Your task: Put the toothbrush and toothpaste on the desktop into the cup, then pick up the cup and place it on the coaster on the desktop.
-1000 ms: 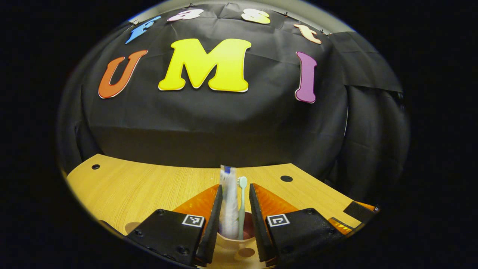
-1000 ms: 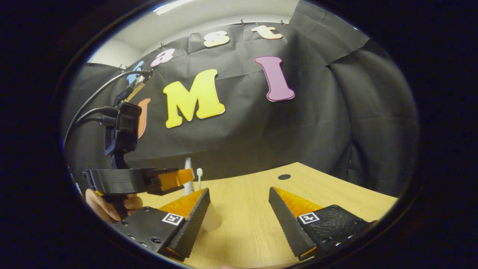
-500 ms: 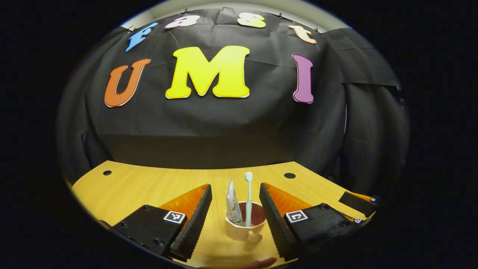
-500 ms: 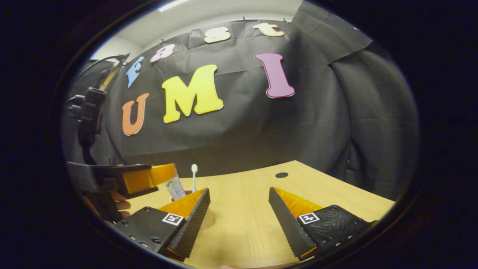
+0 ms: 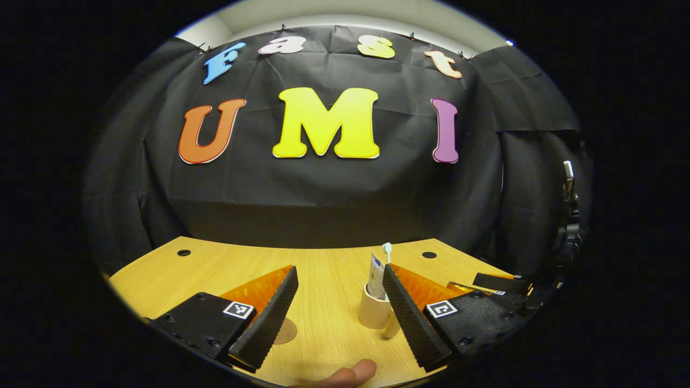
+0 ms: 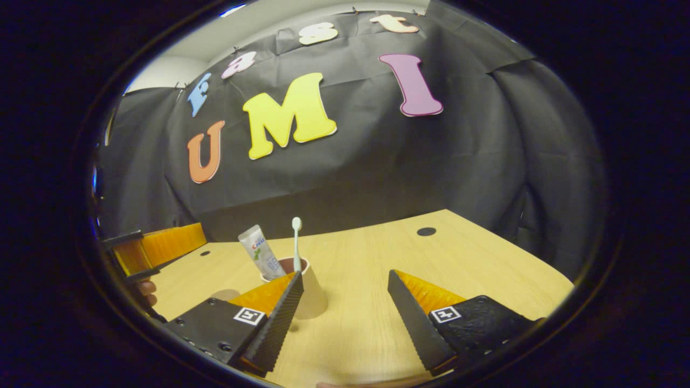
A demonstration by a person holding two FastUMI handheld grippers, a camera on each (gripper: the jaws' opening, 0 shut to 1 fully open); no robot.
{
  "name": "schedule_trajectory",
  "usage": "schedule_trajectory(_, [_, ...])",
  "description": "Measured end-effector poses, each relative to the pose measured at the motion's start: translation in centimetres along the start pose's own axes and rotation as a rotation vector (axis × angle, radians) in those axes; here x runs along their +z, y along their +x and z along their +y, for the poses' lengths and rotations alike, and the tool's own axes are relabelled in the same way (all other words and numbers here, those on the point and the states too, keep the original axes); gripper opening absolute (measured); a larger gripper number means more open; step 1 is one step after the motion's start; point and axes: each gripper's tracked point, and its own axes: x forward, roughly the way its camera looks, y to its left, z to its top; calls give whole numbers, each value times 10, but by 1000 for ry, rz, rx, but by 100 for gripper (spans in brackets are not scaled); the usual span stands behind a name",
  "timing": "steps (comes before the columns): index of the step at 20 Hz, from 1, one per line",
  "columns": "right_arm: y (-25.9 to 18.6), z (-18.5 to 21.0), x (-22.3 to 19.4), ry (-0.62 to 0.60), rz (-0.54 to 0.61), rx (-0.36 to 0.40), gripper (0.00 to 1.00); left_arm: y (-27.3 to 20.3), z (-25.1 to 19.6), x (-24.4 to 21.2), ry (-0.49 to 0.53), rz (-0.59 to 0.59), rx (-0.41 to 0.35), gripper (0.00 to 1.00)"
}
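A beige cup (image 5: 372, 314) with a dark red inside stands upright on the wooden desktop (image 5: 323, 258). In it stand a white toothpaste tube (image 5: 375, 276) and a pale green toothbrush (image 5: 386, 248), bristles up. My left gripper (image 5: 337, 269) is open and holds nothing, with the cup just inside its right finger. A round brown coaster (image 5: 285, 332) lies left of the cup, half behind the left finger. In the right gripper view, the cup (image 6: 311, 297), tube (image 6: 262, 254) and toothbrush (image 6: 296, 237) sit behind my open right gripper's (image 6: 345, 275) left finger.
The left gripper (image 6: 156, 245) and the hand (image 6: 144, 287) holding it show at the far left of the right gripper view, near the coaster (image 6: 226, 295). The right gripper (image 5: 496, 283) lies low at the right. Dark holes (image 5: 429, 255) dot the desk's back edge.
My left gripper let the toothpaste tube go into the cup, opened wider and drew back to the left. The cup now stands free, and the right gripper has barely shifted.
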Motion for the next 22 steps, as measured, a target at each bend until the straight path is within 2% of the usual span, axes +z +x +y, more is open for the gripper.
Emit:
schedule_trajectory(5, [10,48,0,-101,78,57,96,-39,33,-25,20,8,17,100])
schedule_trajectory(7, [17,59,-6,-133,142,52,92,-53,49,-39,24,19,31,100])
schedule_trajectory(11, [36,66,-30,-190,340,-9,96,-80,76,-57,-24,36,46,100])
schedule_trajectory(14, [44,73,-54,-191,506,-15,96,-91,94,-65,-39,36,67,100])
schedule_trajectory(15, [45,74,-61,-189,559,-24,93,-96,99,-67,-45,37,72,100])
schedule_trajectory(16, [46,73,-66,-186,603,-49,96,-100,103,-67,-50,35,74,100])
schedule_trajectory(17, [47,74,-69,-182,636,-70,93,-103,106,-68,-50,32,73,100])
schedule_trajectory(19, [53,75,-76,-186,693,-102,96,-109,109,-70,-56,25,71,100])
schedule_trajectory(20, [56,74,-82,-192,720,-121,93,-111,109,-72,-61,22,67,100])
schedule_trajectory(22, [55,73,-96,-202,806,-151,96,-116,108,-73,-64,18,53,100])
